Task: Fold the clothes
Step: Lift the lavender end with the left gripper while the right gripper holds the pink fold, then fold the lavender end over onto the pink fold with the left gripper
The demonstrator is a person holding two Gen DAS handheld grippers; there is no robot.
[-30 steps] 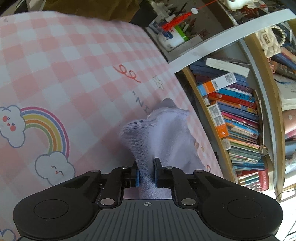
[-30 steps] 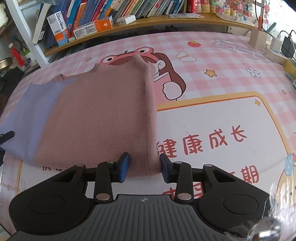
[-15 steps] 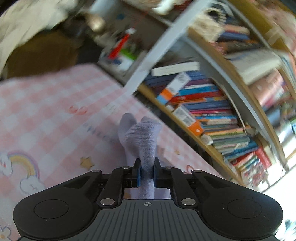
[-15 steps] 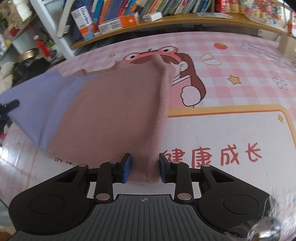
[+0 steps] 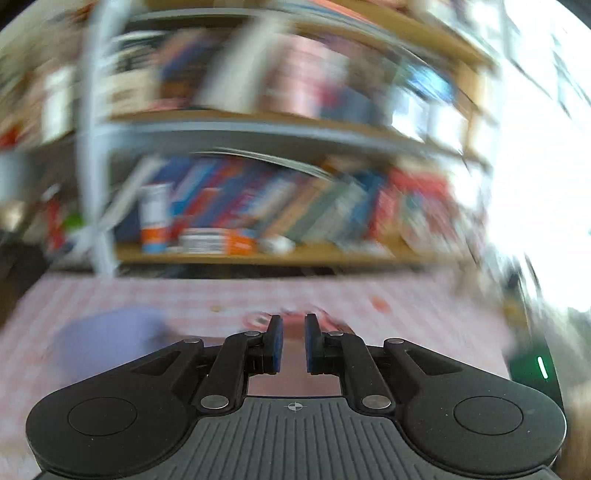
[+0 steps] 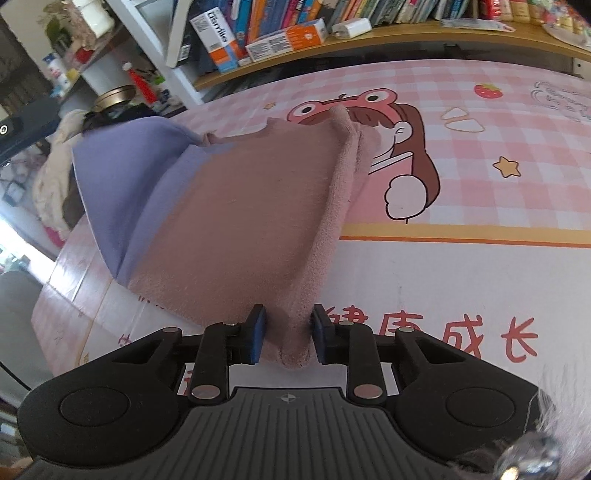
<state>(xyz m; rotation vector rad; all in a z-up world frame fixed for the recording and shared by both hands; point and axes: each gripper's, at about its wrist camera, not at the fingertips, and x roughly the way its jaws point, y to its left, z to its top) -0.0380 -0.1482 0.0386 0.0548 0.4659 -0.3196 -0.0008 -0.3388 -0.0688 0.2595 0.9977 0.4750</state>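
Note:
A dusty-pink garment (image 6: 240,221) with a lilac part (image 6: 122,177) lies on the printed table cover (image 6: 461,280). My right gripper (image 6: 289,332) has the garment's folded right edge bunched between its pads. Its jaws are closing on that edge, which rises as a ridge. The lilac part stands lifted off the table at the left, towards the dark body of my left gripper at that view's edge. The left wrist view is badly blurred. There my left gripper (image 5: 293,339) is nearly shut, and the lilac cloth (image 5: 103,339) shows just left of its fingers.
A bookshelf (image 6: 295,33) full of books and boxes runs along the far side of the table, also blurred in the left wrist view (image 5: 258,206). Cluttered shelving with bottles (image 6: 110,74) stands at the far left. The cover's cartoon print (image 6: 399,155) lies right of the garment.
The left gripper swung up and rolled, so its view went from the table to the bookshelf. The lilac part rose off the table. The right jaws narrowed on the pink edge.

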